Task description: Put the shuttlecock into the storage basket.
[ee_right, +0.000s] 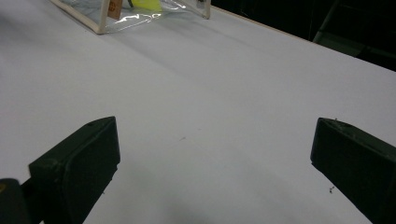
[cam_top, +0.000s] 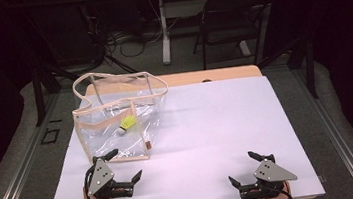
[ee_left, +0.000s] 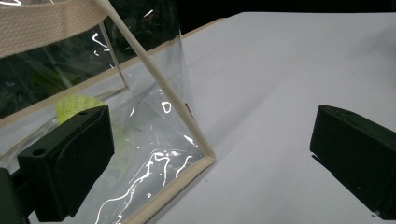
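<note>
- We see a white table [cam_top: 227, 124] running from the near edge to the far one, with a clear bag [cam_top: 119, 118] standing at about ten o'clock from its middle, upright and open at the top, its cream-trimmed handles looping above the mouth.
- We place the bag's long side roughly along the nine-to-three line; its near bottom corner sits just beside the left gripper [cam_top: 125, 172], at about twelve o'clock from it, and in the left gripper view that corner [ee_left: 205, 156] lies between the two jaws.
- We count the left gripper as the nearer by far: the right gripper [cam_top: 245, 169] rests at about five o'clock on the table, well apart from the bag, which lies toward its ten o'clock.
- We find both grippers spread wide and holding nothing, each resting low by the table's near edge.
- We spot a small yellow shuttlecock [cam_top: 127, 125] inside the bag, lying on its floor, its white tip pointing toward seven o'clock; any reach for it, we judge, would have to go in through the open top.
</note>
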Demonstrator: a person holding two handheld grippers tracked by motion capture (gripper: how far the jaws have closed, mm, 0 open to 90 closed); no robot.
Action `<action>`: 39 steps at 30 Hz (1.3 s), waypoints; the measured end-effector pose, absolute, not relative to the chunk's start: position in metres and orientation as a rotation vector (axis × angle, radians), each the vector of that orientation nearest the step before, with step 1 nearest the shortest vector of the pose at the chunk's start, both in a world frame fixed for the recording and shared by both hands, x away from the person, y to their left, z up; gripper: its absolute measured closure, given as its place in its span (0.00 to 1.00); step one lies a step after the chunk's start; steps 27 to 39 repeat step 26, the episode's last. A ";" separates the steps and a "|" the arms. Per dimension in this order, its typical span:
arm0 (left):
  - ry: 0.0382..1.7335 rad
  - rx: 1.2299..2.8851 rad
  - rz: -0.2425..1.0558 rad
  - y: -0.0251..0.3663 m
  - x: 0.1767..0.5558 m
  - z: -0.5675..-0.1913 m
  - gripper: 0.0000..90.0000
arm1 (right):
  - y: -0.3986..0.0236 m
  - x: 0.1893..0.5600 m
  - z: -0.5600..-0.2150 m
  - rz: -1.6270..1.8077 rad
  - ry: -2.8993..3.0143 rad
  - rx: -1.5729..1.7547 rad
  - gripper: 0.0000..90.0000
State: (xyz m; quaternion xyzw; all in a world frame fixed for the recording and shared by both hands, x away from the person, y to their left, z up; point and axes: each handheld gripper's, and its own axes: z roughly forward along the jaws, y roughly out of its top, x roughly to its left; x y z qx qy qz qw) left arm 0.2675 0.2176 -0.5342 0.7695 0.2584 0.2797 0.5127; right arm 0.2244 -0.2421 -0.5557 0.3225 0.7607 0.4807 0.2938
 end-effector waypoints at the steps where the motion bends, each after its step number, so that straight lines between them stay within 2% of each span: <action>1: 0.625 1.851 0.673 0.218 0.267 -0.536 0.00 | -0.242 0.224 -0.556 1.281 2.025 0.858 0.01; 20: 0.601 1.876 0.574 0.208 0.260 -0.560 0.00 | -0.241 0.225 -0.557 1.289 2.032 0.859 0.01; 39: 0.594 1.874 0.576 0.207 0.261 -0.559 0.00 | -0.242 0.225 -0.557 1.292 2.035 0.865 0.01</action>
